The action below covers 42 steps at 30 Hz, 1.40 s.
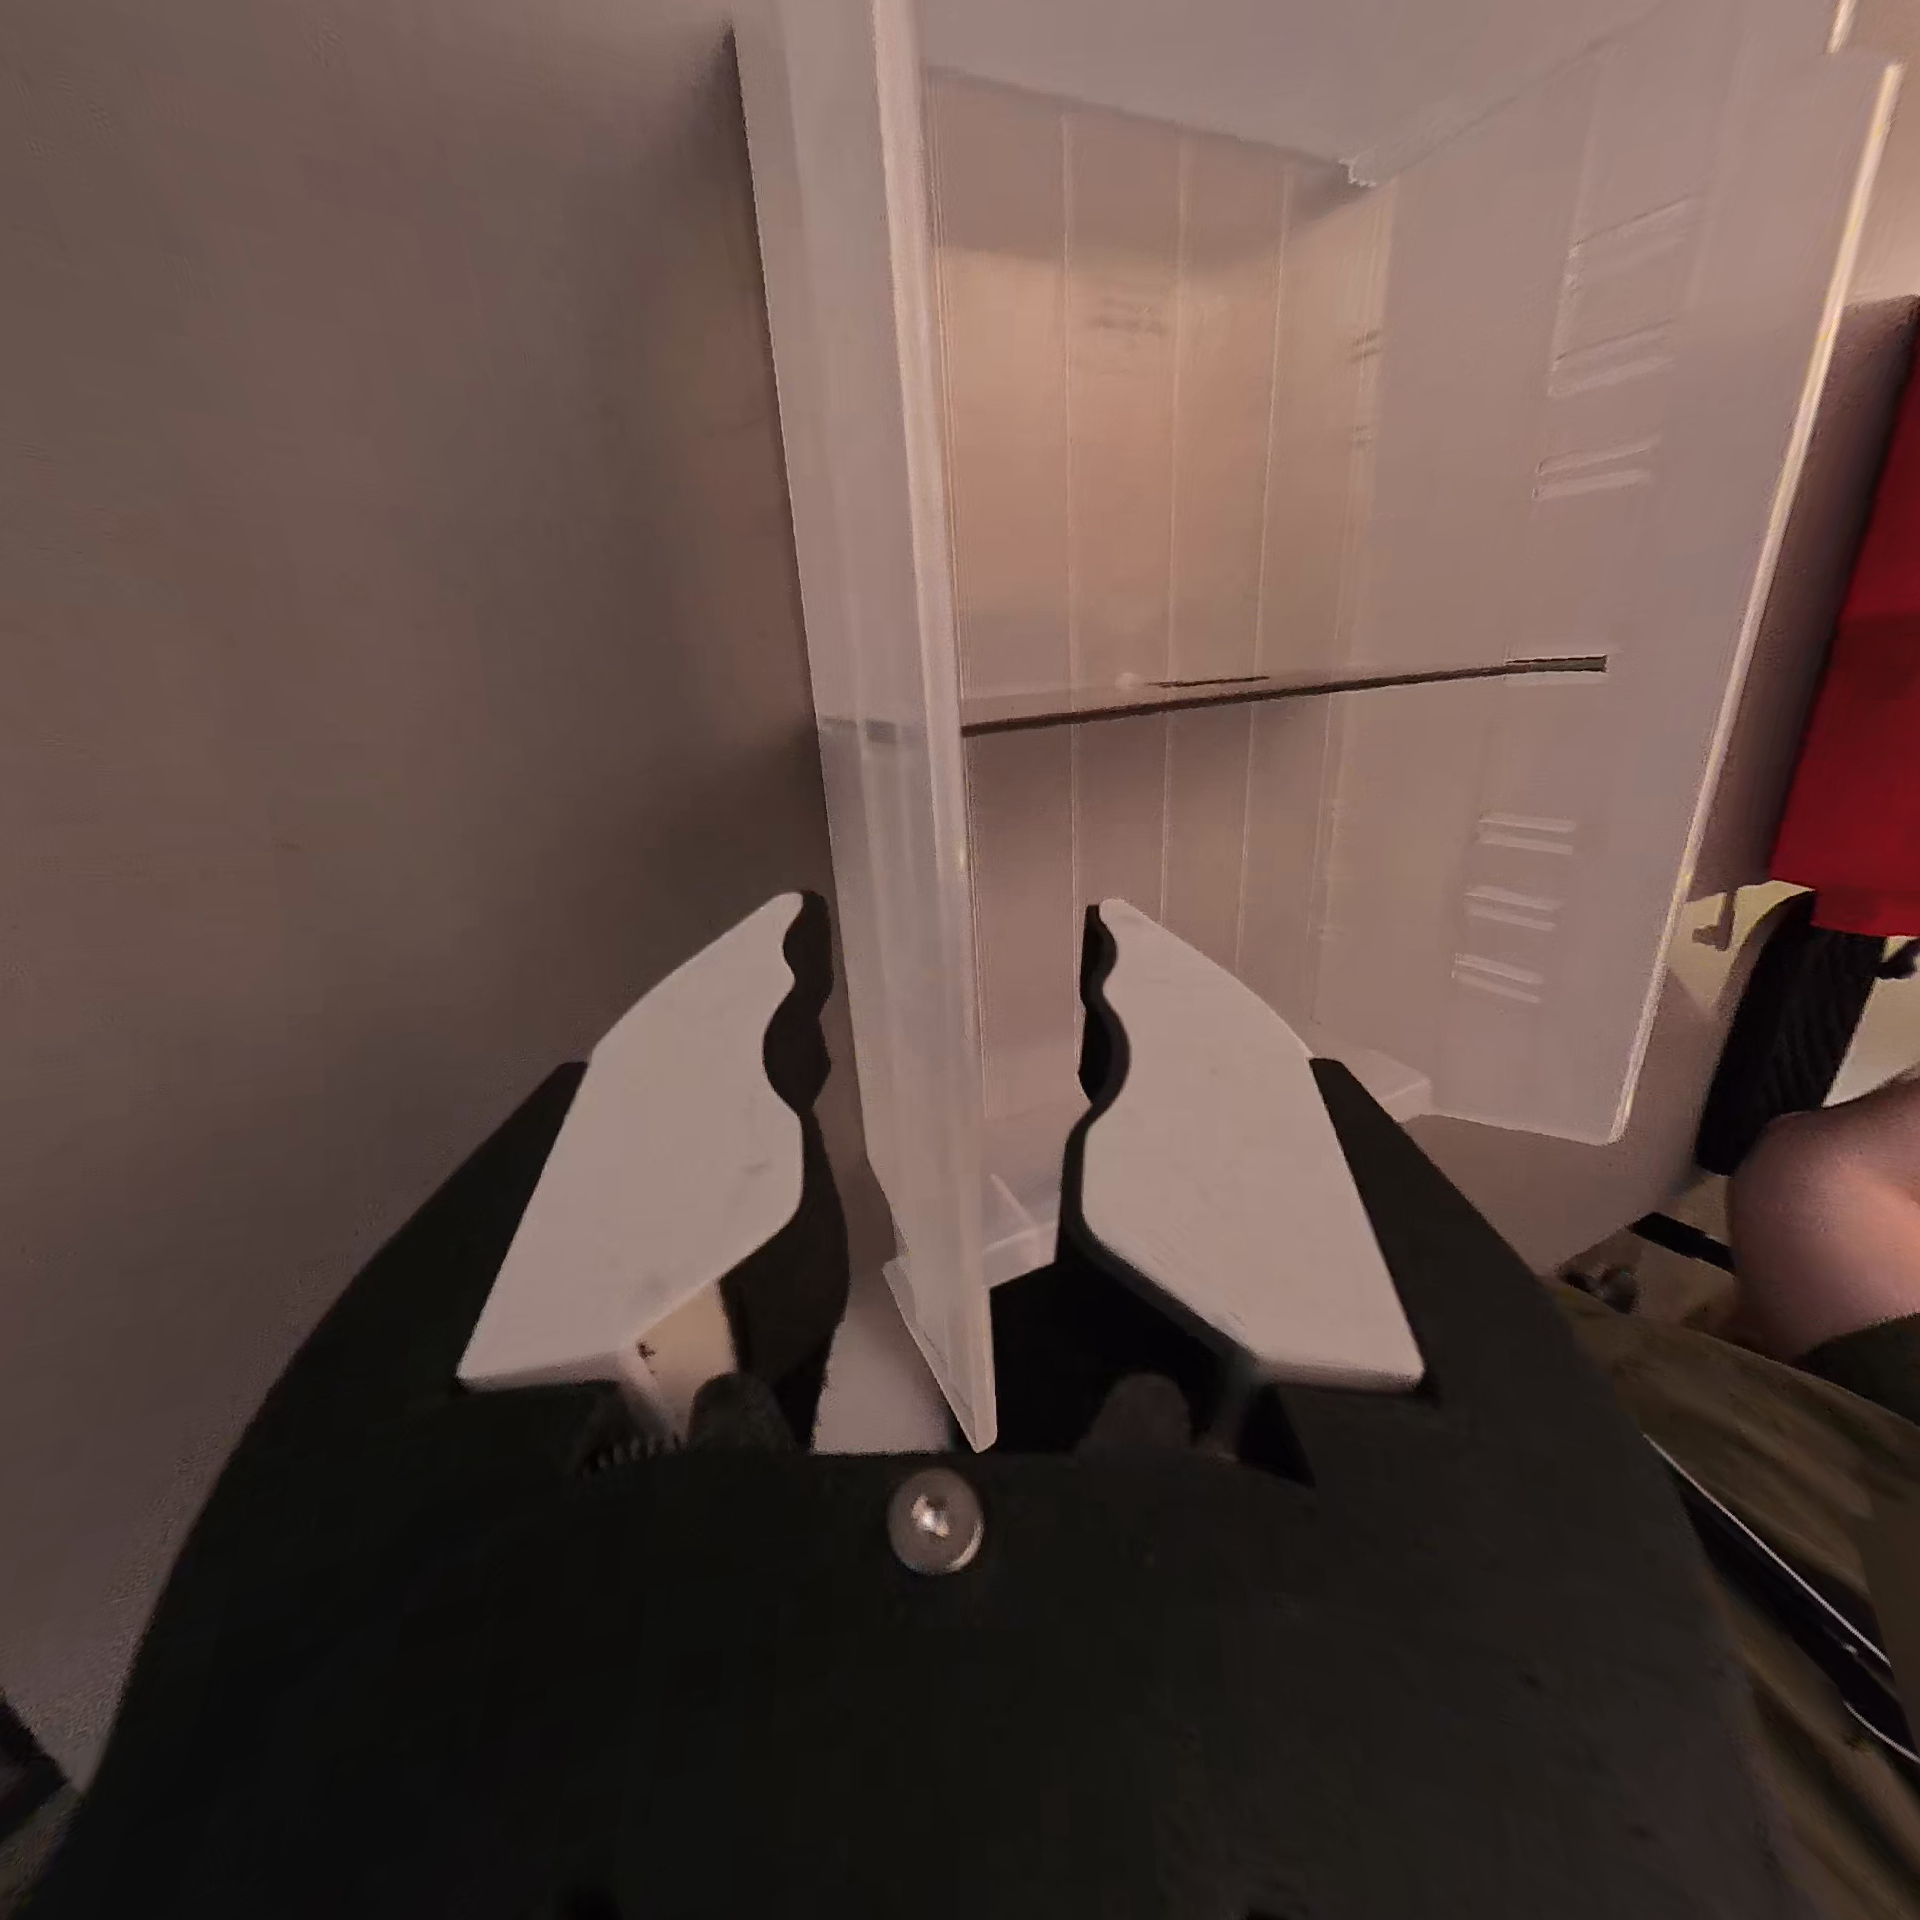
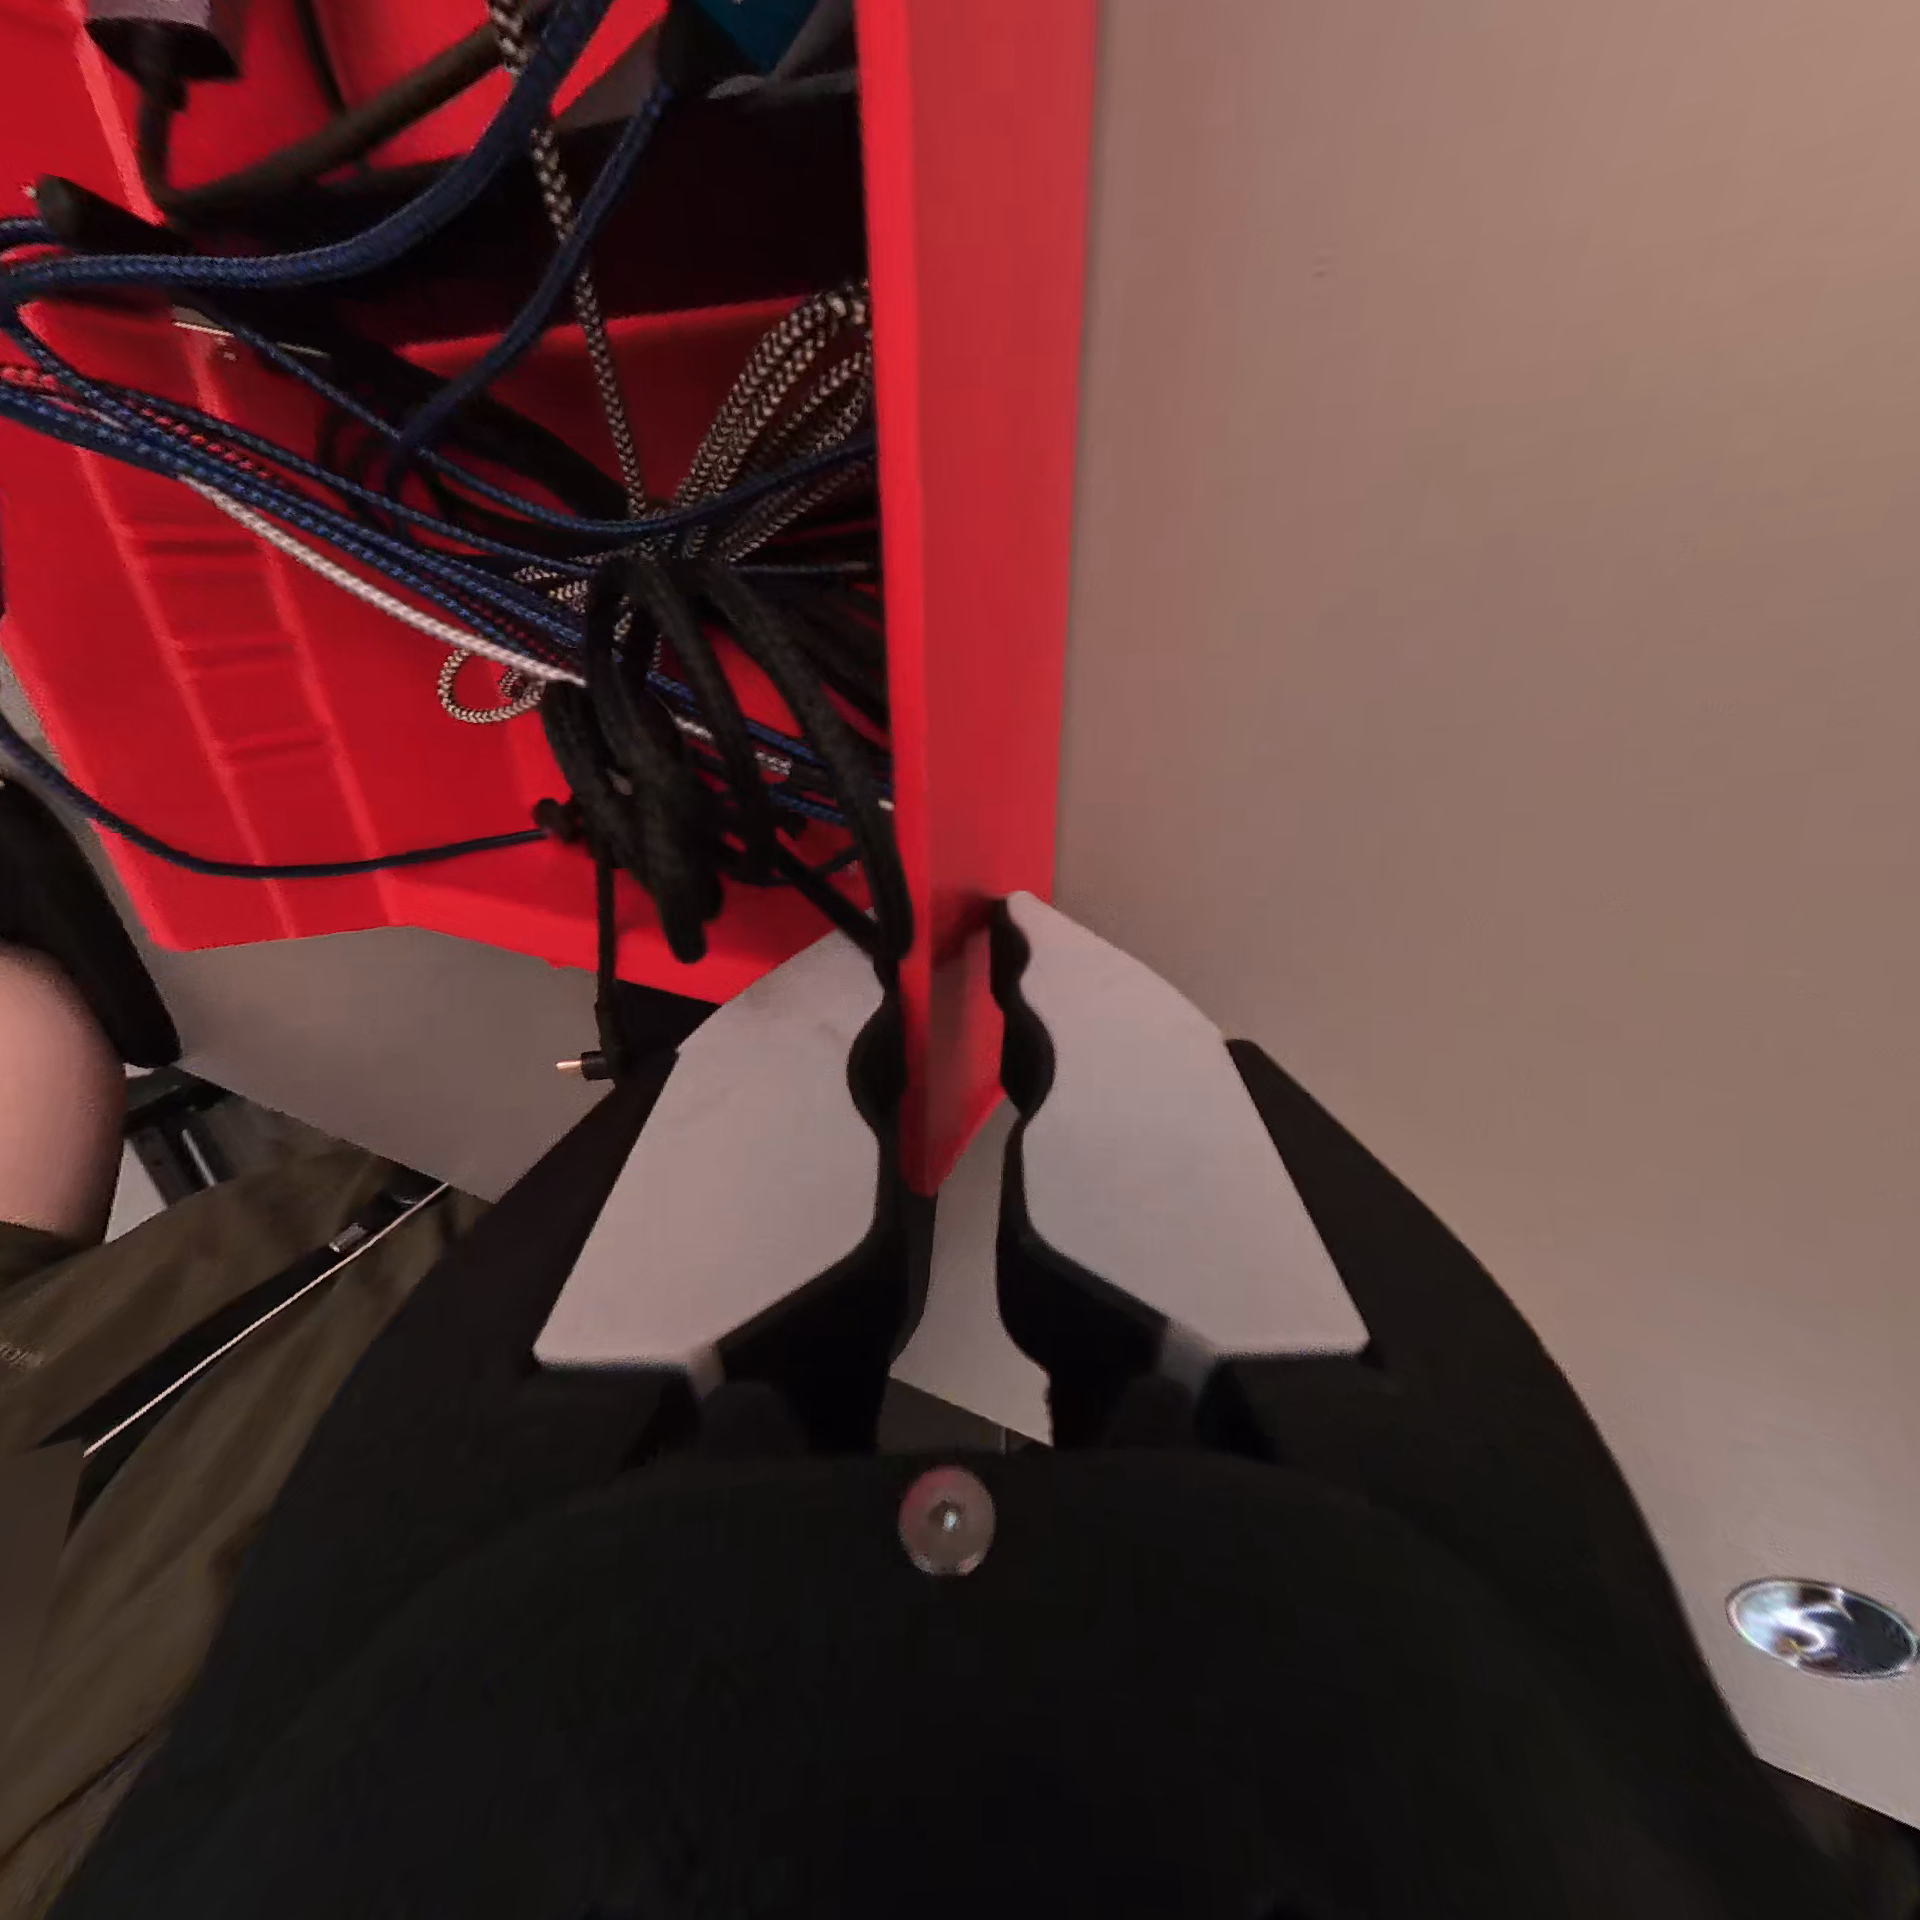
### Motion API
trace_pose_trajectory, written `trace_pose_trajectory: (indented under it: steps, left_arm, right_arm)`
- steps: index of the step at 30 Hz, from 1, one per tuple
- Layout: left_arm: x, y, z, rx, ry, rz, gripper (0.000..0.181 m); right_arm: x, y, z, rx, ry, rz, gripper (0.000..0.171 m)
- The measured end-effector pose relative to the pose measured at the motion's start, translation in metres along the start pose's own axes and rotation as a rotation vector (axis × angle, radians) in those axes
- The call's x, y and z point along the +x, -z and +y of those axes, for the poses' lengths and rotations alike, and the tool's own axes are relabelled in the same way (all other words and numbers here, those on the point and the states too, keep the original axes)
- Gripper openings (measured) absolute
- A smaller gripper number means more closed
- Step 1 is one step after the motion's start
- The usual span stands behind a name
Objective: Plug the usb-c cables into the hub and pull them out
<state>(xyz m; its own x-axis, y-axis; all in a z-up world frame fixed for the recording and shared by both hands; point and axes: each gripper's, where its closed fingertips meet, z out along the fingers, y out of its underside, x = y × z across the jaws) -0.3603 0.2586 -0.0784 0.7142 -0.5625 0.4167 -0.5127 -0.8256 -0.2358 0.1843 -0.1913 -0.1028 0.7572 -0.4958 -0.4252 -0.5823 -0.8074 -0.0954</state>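
My left gripper (image 1: 954, 920) is open and straddles the side wall of an empty clear plastic bin (image 1: 1195, 520). The left finger touches the wall's outer face and the right finger stands apart inside the bin. My right gripper (image 2: 945, 920) is shut on the side wall of a red plastic bin (image 2: 977, 520). That bin holds a tangle of braided cables (image 2: 644, 644) in black, blue and black-and-white. One thin black cable end (image 2: 587, 1065) hangs over the bin's near edge. I cannot make out a hub.
Both bins stand on a pale grey tabletop (image 2: 1455, 727). The red bin's corner (image 1: 1860, 675) shows right of the clear bin. A person's hand (image 1: 1829, 1216) and olive sleeve are between the grippers. A shiny round metal fitting (image 2: 1823, 1642) sits in the table at lower right.
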Motion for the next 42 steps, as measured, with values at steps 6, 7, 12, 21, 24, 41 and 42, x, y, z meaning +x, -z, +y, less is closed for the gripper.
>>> trace_pose_trajectory:
  steps: [6, 7, 12, 21, 24, 41, 42]
  left_arm:
    - [-0.012, -0.008, 0.012, -0.075, 0.07, -0.021, 0.044]
    - [-0.013, -0.01, 0.015, -0.092, 0.077, -0.023, 0.044]
    - [-0.013, -0.024, 0.028, -0.203, 0.088, -0.011, 0.038]
    - [-0.005, -0.039, 0.037, -0.362, 0.017, -0.113, 0.022]
    - [0.006, -0.048, 0.038, -0.429, -0.079, -0.16, 0.022]
    - [0.08, -0.094, 0.032, -0.55, -0.318, -0.235, 0.023]
    - [0.081, -0.095, 0.032, -0.548, -0.322, -0.238, 0.023]
  right_arm:
    - [0.0, -0.002, -0.001, -0.004, -0.04, -0.013, 0.017]
    - [0.0, -0.003, -0.001, -0.007, -0.044, -0.013, 0.018]
    - [0.004, -0.012, 0.001, -0.08, -0.022, 0.067, 0.016]
    - [-0.004, -0.039, 0.009, -0.32, 0.091, 0.206, 0.01]
    - [-0.012, -0.043, 0.012, -0.348, 0.123, 0.201, 0.01]
    - [-0.05, -0.061, 0.001, -0.433, 0.26, 0.246, 0.017]
    - [-0.055, -0.063, 0.001, -0.44, 0.272, 0.241, 0.019]
